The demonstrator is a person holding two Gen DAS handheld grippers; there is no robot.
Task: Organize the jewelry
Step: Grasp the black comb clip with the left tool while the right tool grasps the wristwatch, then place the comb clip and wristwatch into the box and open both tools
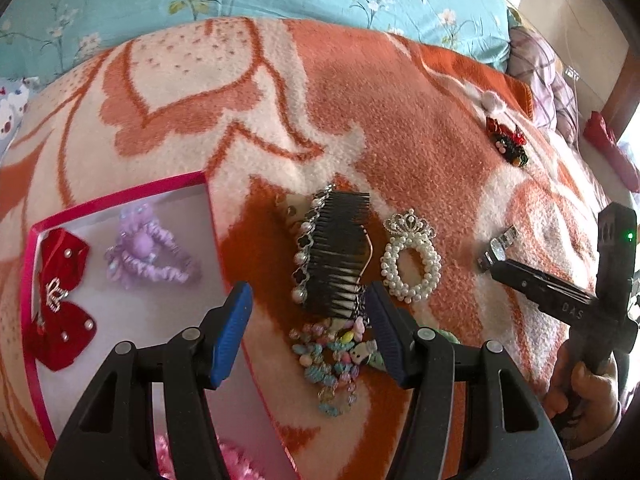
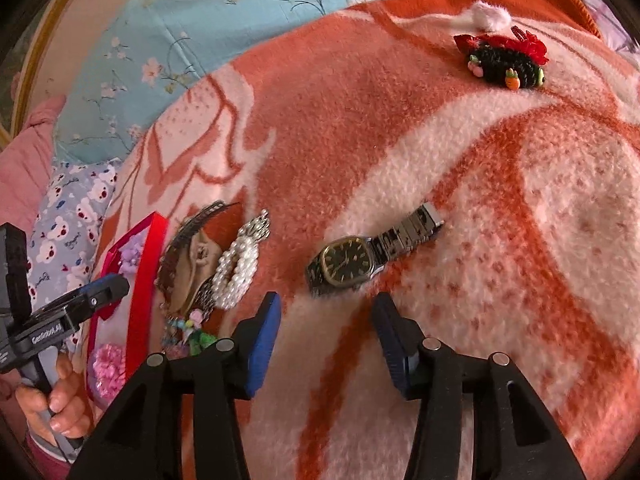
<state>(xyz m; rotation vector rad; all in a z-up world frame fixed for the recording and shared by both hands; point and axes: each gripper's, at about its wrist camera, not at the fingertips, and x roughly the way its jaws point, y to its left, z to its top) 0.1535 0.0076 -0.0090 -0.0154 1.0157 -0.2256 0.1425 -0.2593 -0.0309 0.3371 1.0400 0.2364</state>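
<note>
While the half-open, empty left gripper (image 1: 308,332) hovers over the black toothed hair comb with pearls (image 1: 332,252) beside the pink-rimmed box (image 1: 120,196), the empty, half-open right gripper (image 2: 326,340) has the steel-band black-dial wristwatch (image 2: 348,266) just ahead on the orange blanket (image 2: 500,200), its band running crosswise

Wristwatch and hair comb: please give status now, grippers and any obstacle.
Left gripper open above hair comb, nothing held. Right gripper open just short of wristwatch, nothing held. Bead bracelet crowds the comb's near end; watch lies clear.
</note>
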